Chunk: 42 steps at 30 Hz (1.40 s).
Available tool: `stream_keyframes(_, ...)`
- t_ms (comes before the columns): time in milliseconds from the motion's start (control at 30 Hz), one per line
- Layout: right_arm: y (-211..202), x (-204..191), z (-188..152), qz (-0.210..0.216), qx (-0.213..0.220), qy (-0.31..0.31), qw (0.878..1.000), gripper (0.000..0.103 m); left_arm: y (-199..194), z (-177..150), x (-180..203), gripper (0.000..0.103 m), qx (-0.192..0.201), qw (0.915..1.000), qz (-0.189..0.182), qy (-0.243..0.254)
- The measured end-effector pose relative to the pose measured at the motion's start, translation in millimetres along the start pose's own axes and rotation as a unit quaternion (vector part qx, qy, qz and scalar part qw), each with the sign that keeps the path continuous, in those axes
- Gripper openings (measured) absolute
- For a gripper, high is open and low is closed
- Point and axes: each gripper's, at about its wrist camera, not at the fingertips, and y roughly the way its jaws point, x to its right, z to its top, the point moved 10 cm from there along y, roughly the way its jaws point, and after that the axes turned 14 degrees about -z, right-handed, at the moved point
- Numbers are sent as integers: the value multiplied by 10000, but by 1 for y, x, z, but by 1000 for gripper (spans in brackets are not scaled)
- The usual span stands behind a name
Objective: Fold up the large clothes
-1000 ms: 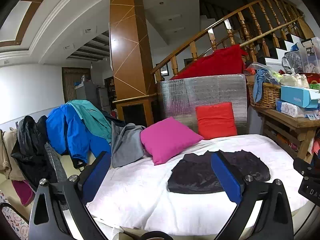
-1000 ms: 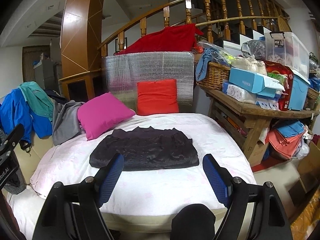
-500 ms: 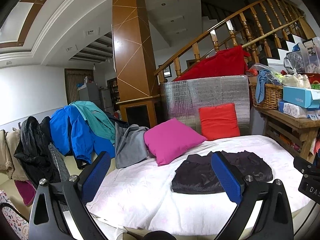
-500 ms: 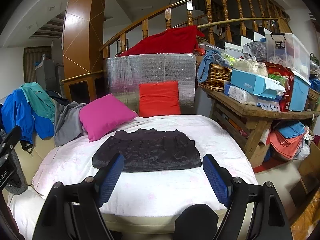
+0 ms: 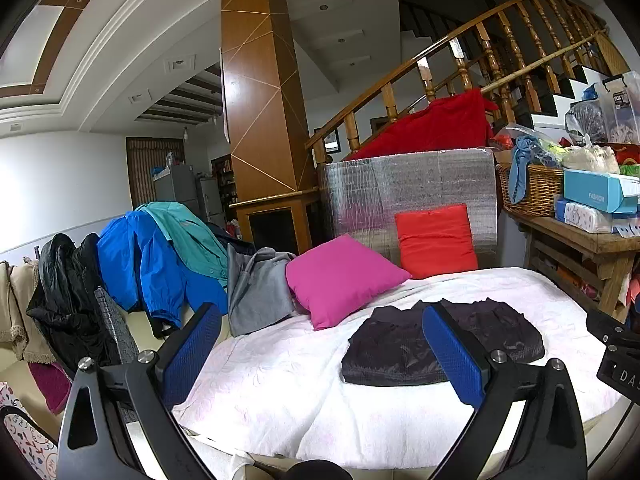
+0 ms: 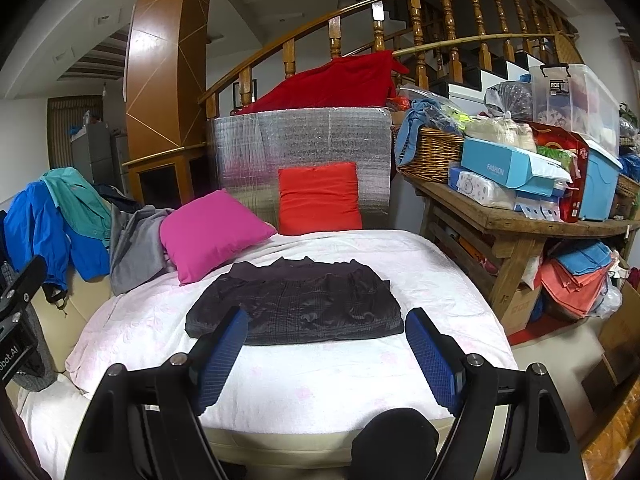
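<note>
Holding both the left gripper [image 5: 320, 354] and right gripper [image 6: 326, 356] wide open and empty, I'd leave the folded dark garment [image 6: 296, 306] flat, undisturbed.

surface: white bed [image 6: 304, 376] | on it: folded dark garment [image 6: 296, 304], pink pillow [image 6: 212, 232], red pillow [image 6: 318, 198]

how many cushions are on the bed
2: a pink cushion at the bed's back left, tilted beside the grey garment, and a red cushion upright against the silver panel. None seems hidden.
</note>
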Motion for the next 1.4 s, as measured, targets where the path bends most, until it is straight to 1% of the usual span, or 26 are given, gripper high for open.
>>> stream_keyframes(600,1,-2,-2,7,-28,42,10000,84,1,-2,2,101,-64,10000,-3,0)
stream_keyframes(1400,2,-4,0,12,-36,83,10000,84,6,-6,-5,101,-138,9999,-42,39)
